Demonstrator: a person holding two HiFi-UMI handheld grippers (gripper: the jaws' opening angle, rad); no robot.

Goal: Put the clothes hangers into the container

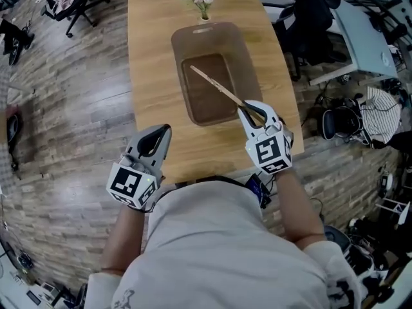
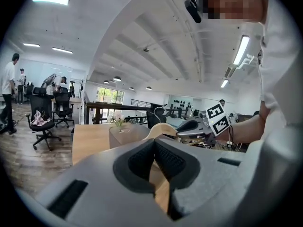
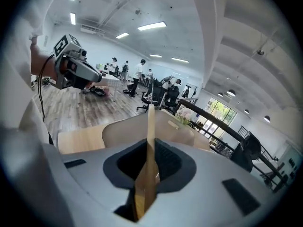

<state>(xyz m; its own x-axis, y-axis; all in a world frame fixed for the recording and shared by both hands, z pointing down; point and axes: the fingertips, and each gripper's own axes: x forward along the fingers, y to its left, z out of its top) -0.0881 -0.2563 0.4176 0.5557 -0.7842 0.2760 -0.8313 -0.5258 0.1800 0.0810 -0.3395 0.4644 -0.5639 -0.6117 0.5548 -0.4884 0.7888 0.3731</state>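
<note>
The left tongs [image 1: 166,131] are pressed together on nothing, above the near edge of the desk [image 1: 149,63]. The translucent container [image 1: 248,56] seems to have no loose hangers in it. A wooden clothes hanger [image 1: 215,86] slants over its opening, clamped in the right tongs [image 1: 255,114]. Releasing it remains.

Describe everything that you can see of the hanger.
The hanger looks like light wood, thin and slightly curved. The right gripper is shut on one end; in the right gripper view it stands edge-on between the jaws. The rest slants out over the container. Whether the free end touches the container cannot be told.
</note>
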